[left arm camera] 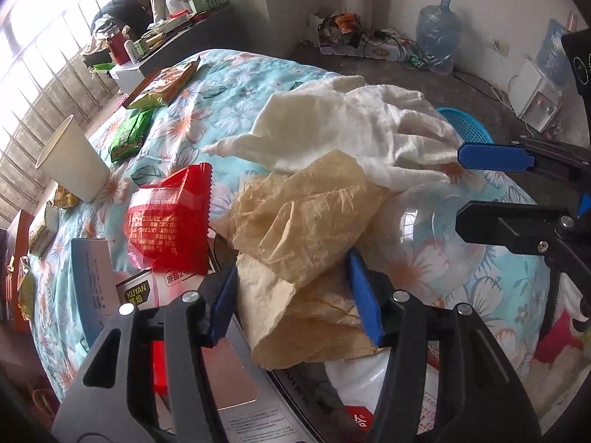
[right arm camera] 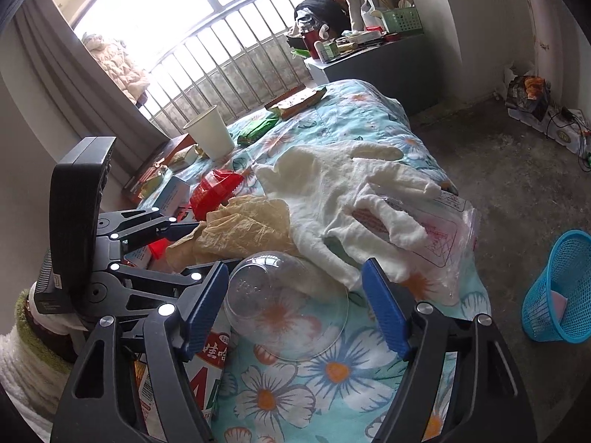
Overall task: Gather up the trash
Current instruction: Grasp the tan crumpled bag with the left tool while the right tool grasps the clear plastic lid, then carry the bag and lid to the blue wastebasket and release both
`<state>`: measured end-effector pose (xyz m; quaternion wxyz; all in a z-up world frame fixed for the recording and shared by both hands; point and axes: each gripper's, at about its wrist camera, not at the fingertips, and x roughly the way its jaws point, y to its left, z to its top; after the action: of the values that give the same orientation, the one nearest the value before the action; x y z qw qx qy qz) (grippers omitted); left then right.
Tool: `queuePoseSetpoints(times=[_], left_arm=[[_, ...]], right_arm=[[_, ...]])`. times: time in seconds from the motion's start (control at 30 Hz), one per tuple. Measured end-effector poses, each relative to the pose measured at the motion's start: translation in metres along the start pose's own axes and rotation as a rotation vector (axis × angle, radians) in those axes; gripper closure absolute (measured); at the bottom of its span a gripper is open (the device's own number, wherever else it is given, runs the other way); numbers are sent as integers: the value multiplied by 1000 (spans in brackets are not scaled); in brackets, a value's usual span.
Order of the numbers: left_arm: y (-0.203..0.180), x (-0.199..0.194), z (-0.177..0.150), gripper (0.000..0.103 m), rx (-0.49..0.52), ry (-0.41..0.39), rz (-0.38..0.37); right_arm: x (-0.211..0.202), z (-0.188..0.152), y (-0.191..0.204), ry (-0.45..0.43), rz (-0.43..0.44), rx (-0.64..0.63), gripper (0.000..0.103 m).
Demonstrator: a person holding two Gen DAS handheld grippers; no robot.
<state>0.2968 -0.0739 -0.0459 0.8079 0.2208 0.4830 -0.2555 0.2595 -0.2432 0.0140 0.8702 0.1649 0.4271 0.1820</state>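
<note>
A crumpled tan paper lies on the floral tablecloth; its near end sits between the blue pads of my left gripper, which is open around it. The paper also shows in the right wrist view. A clear plastic dome lid lies upturned between the fingers of my open right gripper. The lid and the right gripper show in the left wrist view too. A white cloth lies just beyond both. The blue mesh trash basket stands on the floor at right.
A red wrapper, green packets, a white paper cup and boxes lie on the table. A clear printed bag lies under the cloth. A cluttered shelf stands by the window railing. A water jug stands on the floor.
</note>
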Motion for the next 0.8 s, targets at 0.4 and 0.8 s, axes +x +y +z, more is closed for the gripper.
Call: queuePoseSetpoints(times=[0.4, 0.8], left_arm=[[-11, 17, 2, 73, 92, 43, -7], [-1, 14, 1, 96, 50, 15, -31]], right_arm=[[4, -1, 0, 7, 37, -32, 29], [28, -1, 17, 59, 37, -160, 32]])
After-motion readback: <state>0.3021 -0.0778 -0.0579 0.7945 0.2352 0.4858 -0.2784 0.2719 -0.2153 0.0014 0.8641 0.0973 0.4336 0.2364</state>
